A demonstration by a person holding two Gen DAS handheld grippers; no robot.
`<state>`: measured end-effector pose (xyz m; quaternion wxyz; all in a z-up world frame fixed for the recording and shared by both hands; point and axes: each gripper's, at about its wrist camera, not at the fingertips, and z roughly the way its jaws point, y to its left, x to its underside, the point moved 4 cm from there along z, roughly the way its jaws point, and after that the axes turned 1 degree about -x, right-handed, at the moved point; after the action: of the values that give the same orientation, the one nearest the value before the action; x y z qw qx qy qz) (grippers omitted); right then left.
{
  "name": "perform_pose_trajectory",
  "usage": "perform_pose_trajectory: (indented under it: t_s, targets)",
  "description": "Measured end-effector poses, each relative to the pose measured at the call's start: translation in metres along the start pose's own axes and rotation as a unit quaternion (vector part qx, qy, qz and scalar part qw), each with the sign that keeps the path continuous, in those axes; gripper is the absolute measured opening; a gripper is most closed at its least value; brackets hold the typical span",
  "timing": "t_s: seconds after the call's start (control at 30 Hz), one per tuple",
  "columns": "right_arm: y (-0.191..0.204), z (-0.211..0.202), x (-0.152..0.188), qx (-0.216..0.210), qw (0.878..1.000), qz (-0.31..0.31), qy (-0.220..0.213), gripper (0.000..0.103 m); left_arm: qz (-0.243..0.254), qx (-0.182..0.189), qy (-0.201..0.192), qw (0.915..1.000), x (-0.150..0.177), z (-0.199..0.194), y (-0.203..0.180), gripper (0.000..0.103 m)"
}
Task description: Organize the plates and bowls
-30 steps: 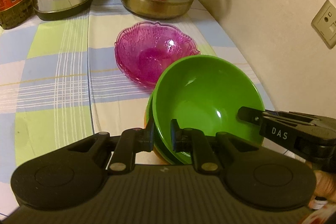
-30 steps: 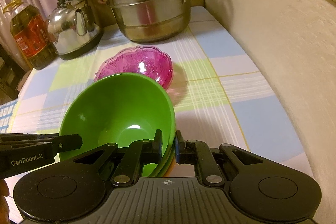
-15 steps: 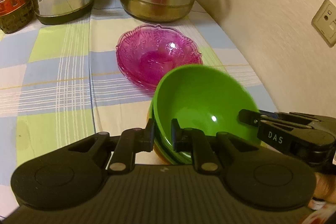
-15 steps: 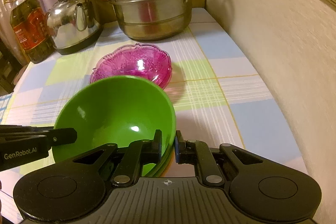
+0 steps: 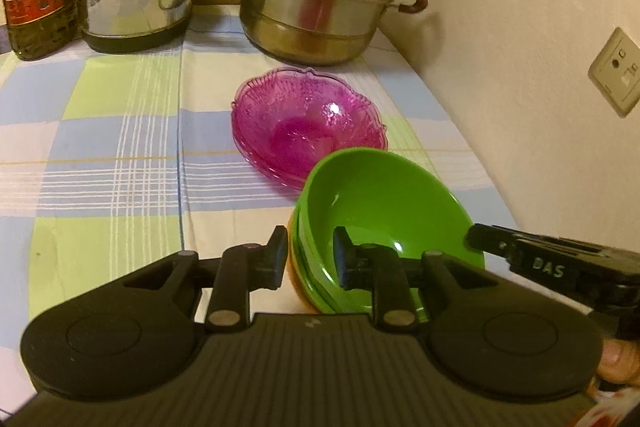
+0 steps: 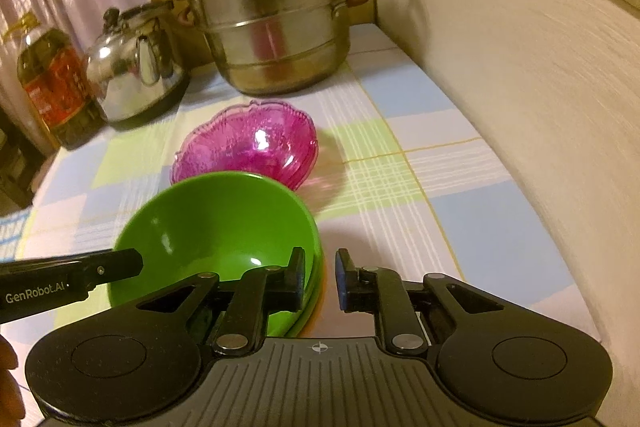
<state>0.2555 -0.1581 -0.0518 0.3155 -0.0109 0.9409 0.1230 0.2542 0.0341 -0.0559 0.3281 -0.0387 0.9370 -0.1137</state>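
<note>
Now my left claw (image 5: 307,255) and my right claw (image 6: 320,278) have both just been opening, letting go of the green bowl stack (image 5: 384,211). Each rim is between parted fingers, no longer pinched. A second ago the stack hung tilted in my grip; now it sits lower and flatter on the checked cloth (image 5: 120,163), just in front of the pink glass bowl (image 5: 308,123) and touching or nearly so. I judge the stack placed; backing out comes next.
</note>
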Motion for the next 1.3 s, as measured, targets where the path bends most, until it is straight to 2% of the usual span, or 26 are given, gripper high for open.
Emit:
perform_pose_trajectory:
  t_s: [0.17,0.7,0.77,0.87,0.97,1.07,1.2,1.23,1.3]
  targets:
    - [-0.002,-0.014,0.003,-0.006,1.0,0.018,-0.009,0.029,-0.003,-0.003,-0.007,1.0,0.005,-0.004,0.004,0.022]
    - [-0.004,-0.046,0.027,-0.017,0.999,0.034,-0.003,0.033,-0.02,0.005,-0.021,0.9996,0.032,-0.043,-0.003,0.025]
    - [-0.003,-0.05,0.03,-0.019,0.999,0.033,-0.002,0.037,-0.017,0.0,-0.021,0.9996,0.039,-0.05,-0.005,0.035]
    - [-0.001,-0.057,0.036,-0.02,0.999,0.028,0.0,0.048,-0.015,-0.008,-0.021,0.9996,0.049,-0.058,-0.007,0.041]
    - [0.001,-0.065,0.043,-0.019,1.0,0.019,-0.001,0.053,-0.012,-0.014,-0.02,0.9996,0.059,-0.066,-0.008,0.045]
    - [0.004,-0.074,0.05,-0.017,1.0,0.007,-0.001,0.056,-0.013,-0.02,-0.024,0.9994,0.068,-0.075,-0.01,0.064]
    - [0.005,-0.084,0.057,-0.014,1.0,-0.002,0.001,0.057,-0.007,-0.029,-0.031,0.9991,0.077,-0.087,-0.011,0.074]
    - [0.005,-0.085,0.058,-0.014,1.0,-0.004,0.002,0.057,-0.008,-0.03,-0.032,0.999,0.079,-0.09,-0.011,0.079]
    - [0.008,-0.089,0.061,-0.014,1.0,-0.009,0.004,0.057,-0.005,-0.035,-0.034,0.9988,0.082,-0.095,-0.01,0.082]
